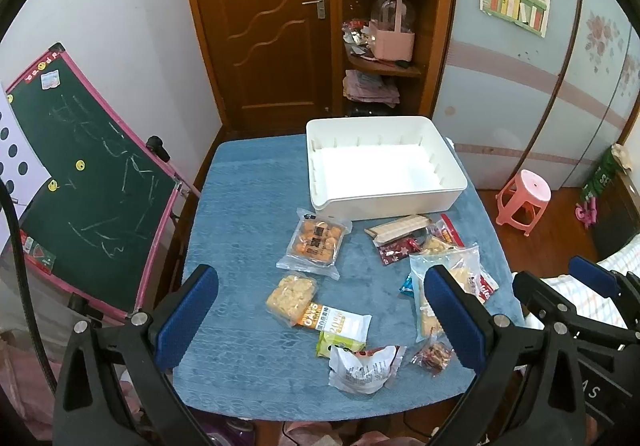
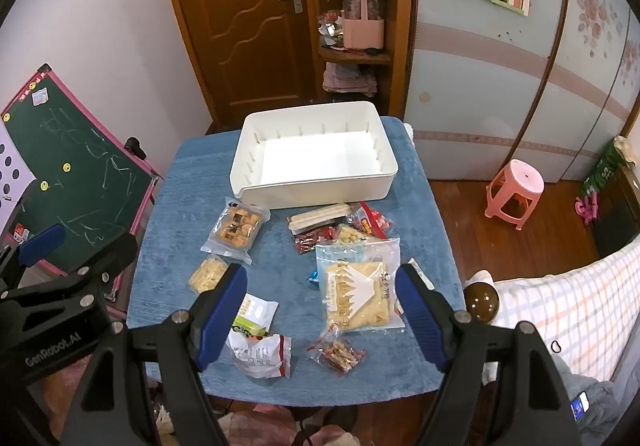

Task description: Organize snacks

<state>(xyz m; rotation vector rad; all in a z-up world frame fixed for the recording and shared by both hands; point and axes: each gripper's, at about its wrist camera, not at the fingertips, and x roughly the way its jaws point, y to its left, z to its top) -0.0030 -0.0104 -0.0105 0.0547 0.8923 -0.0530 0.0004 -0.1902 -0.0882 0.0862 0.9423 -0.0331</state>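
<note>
An empty white bin (image 1: 384, 170) (image 2: 316, 162) stands at the far side of a blue-covered table (image 1: 240, 230) (image 2: 176, 222). Several snack packets lie in front of it: an orange biscuit pack (image 1: 316, 244) (image 2: 238, 230), a yellow cracker pack (image 1: 290, 296) (image 2: 208, 273), a large clear bag of crackers (image 2: 358, 292) (image 1: 444, 278), a white wrapper (image 1: 362, 368) (image 2: 260, 356), a red nut packet (image 2: 338, 355) (image 1: 434, 356). My left gripper (image 1: 320, 322) is open above the near packets. My right gripper (image 2: 322, 314) is open above the large bag.
A green chalkboard (image 1: 84, 186) (image 2: 76, 174) leans left of the table. A wooden door (image 1: 264, 22) and corner shelf (image 1: 384, 26) stand behind. A pink stool (image 1: 524, 202) (image 2: 516, 188) sits right on the wood floor. A checked cloth (image 2: 568, 306) lies near right.
</note>
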